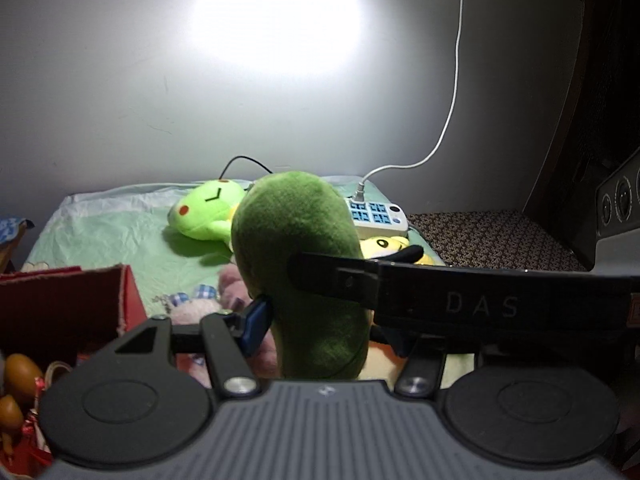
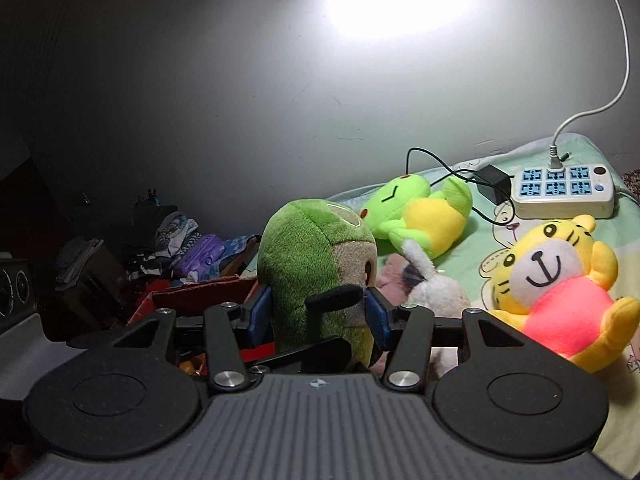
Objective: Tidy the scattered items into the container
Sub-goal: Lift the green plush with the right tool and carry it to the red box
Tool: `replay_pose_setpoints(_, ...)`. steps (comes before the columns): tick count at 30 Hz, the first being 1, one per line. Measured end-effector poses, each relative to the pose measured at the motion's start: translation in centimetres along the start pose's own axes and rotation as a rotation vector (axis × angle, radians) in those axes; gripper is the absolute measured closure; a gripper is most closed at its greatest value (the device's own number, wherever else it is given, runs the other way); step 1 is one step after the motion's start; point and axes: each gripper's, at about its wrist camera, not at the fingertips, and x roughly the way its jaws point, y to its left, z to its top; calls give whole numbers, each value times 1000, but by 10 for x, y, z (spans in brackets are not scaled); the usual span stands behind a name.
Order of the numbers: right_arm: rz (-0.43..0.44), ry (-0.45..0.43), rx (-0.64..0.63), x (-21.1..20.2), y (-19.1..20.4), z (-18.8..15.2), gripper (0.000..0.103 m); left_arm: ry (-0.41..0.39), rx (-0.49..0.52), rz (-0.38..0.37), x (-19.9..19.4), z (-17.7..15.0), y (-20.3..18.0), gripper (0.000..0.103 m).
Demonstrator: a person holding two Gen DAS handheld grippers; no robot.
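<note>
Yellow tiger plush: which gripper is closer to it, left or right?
Right. The right gripper, shut on the dark green plush, has the yellow tiger plush just beside it; the left gripper holds that plush from the red box side.

1. A bright patch of light (image 1: 276, 16) fell on a plain grey wall (image 1: 100, 92).
2. A white cable (image 1: 454, 92) hung down the wall.
3. A pale green bedsheet (image 1: 108, 236) covered the bed.
4. Folded clothes (image 2: 176, 240) sat in the dark corner.
</note>
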Motion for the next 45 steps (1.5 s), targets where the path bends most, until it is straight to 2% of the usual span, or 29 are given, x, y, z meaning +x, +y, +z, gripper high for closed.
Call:
replay_pose_setpoints(6, 77, 16, -5, 35, 57, -7, 50, -27, -19, 79, -45, -6, 60, 43)
replay_pose_setpoints(10, 114, 59, -2, 70, 99, -22, 50, -3, -32, 140, -64, -16, 101, 42)
replay_pose_setpoints(15, 149, 107, -11, 106, 137, -34, 50, 17, -74, 177, -78, -26, 148, 41)
replay_pose_setpoints(19, 177, 180, 59, 142, 155, -42, 50, 64, -71, 228, -81, -32, 183, 41)
replay_pose_setpoints(26, 178, 324, 162, 197, 176, -65, 50, 177, -118, 274, -75, -49, 242, 41)
replay_pose_setpoints(29, 166, 377, 207, 212, 180, -74, 50, 191, -113, 292, -76, -53, 253, 41)
replay_pose_setpoints(34, 153, 401, 220, 219, 184, -79, 47, 163, -44, 308, -83, -51, 251, 30)
replay_pose_setpoints(38, 179, 443, 233, 223, 184, -78, 44, 168, -7, 232, -91, -55, 245, 30)
replay_pose_setpoints(41, 205, 487, 256, 227, 182, -84, 44, 152, 59, 209, -100, -59, 236, 32)
replay_pose_setpoints(45, 224, 532, 260, 233, 184, -89, 44, 182, 37, 187, -98, -61, 243, 25)
